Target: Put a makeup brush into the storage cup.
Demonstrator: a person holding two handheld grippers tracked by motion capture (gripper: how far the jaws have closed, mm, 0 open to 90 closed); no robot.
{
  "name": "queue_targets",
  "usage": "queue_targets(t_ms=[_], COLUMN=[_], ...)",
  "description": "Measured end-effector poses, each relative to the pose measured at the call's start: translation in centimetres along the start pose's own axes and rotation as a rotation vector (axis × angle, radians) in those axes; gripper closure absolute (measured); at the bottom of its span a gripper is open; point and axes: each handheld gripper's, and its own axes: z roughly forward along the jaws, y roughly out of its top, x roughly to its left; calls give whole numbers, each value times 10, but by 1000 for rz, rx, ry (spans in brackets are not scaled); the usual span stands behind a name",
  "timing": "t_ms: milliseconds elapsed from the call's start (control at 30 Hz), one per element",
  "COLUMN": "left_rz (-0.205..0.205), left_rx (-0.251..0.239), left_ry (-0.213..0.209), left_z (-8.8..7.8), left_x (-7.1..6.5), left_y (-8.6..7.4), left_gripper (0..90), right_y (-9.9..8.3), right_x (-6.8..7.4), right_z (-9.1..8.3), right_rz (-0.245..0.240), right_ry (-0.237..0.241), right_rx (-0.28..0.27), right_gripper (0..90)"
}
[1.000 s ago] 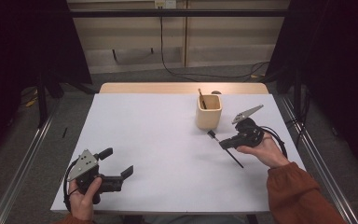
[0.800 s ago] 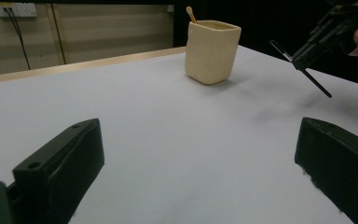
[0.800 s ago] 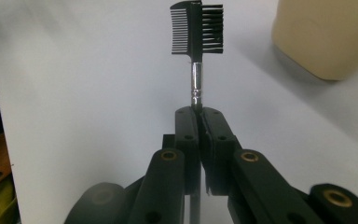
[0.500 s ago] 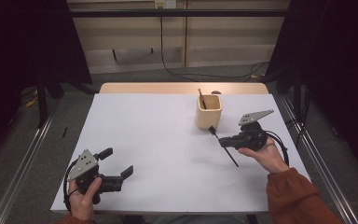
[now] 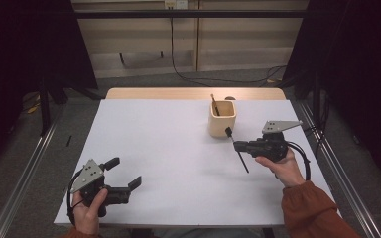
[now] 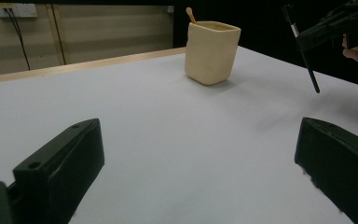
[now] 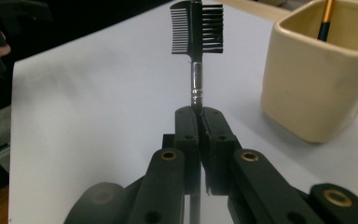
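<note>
— Right gripper [image 7: 199,116]: what's it got?
— Jaws clamped on the handle of a brow comb-brush [image 7: 196,32], held above the white table [image 5: 168,139], its head just beside the cream square cup [image 5: 222,119].
— Anything in the cup?
— One gold-handled brush [image 7: 327,18].
— And the left gripper [image 5: 126,174]?
— Jaws wide apart, holding nothing, low at the table's near left corner.

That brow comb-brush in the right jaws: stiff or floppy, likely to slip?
Probably stiff: the brow comb-brush stands straight out of the shut right gripper. Likely light, being thin. It might pivot or slip, since the jaws pinch only its narrow handle, with the long end hanging free.
</note>
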Motion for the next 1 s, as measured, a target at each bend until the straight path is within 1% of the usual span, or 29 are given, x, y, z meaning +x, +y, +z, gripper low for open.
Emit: queue_targets(t_ms=[67,200,267,300,400,433,500,633,1000], left_rz=[1,-2,1,2,0,-1,0,-2,0], left_rx=[1,1,1,1,0,-1,0,-1,0], left_ry=[0,-1,-2,-2,-2,-2,-2,-1,0], left_z=[0,0,0,0,0,0,0,0,0], left_x=[0,0,0,0,-1,-1,-1,0,-1], left_y=[0,0,0,0,0,0,0,0,0], left_gripper=[13,13,13,13,13,13,13,13,13], right_y=[0,0,0,0,-3,-3,-3,0,9], right_x=[2,4,4,4,1,0,0,2,2], right_z=[-1,-4,-5,-6,-7,-7,-8,-10,-16], right_rz=[-7,-14,-5,-6,19,31,28,16,14], right_ry=[7,5,4,-5,-27,-23,-32,-29,-28], right_rx=[-37,-91,-118,-130,-148,-155,-163,-182,-218], right_gripper=[859,859,859,859,859,859,859,858,859])
